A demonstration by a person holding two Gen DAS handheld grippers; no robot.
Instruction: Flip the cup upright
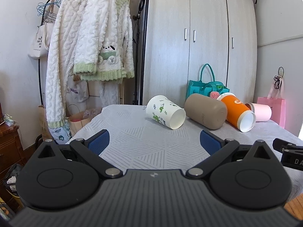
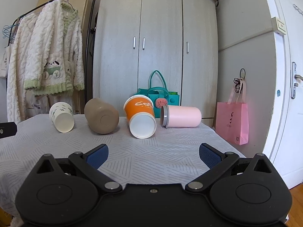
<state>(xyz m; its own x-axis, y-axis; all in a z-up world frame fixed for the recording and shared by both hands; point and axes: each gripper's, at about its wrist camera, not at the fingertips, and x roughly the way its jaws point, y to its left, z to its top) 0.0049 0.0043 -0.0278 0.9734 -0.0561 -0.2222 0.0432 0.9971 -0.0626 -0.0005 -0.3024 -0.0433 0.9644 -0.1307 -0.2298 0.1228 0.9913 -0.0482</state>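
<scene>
Several cups lie on their sides in a row at the far end of the table: a white paper cup with green leaf print, a tan cup, an orange paper cup and a pink cup with a grey rim. Their bases or mouths face me. My left gripper is open and empty, well short of the white cup. My right gripper is open and empty, short of the orange cup.
The table has a grey patterned cloth. A teal bag stands behind the cups, a wardrobe behind that. A clothes rack with robes is at left, a pink bag at right.
</scene>
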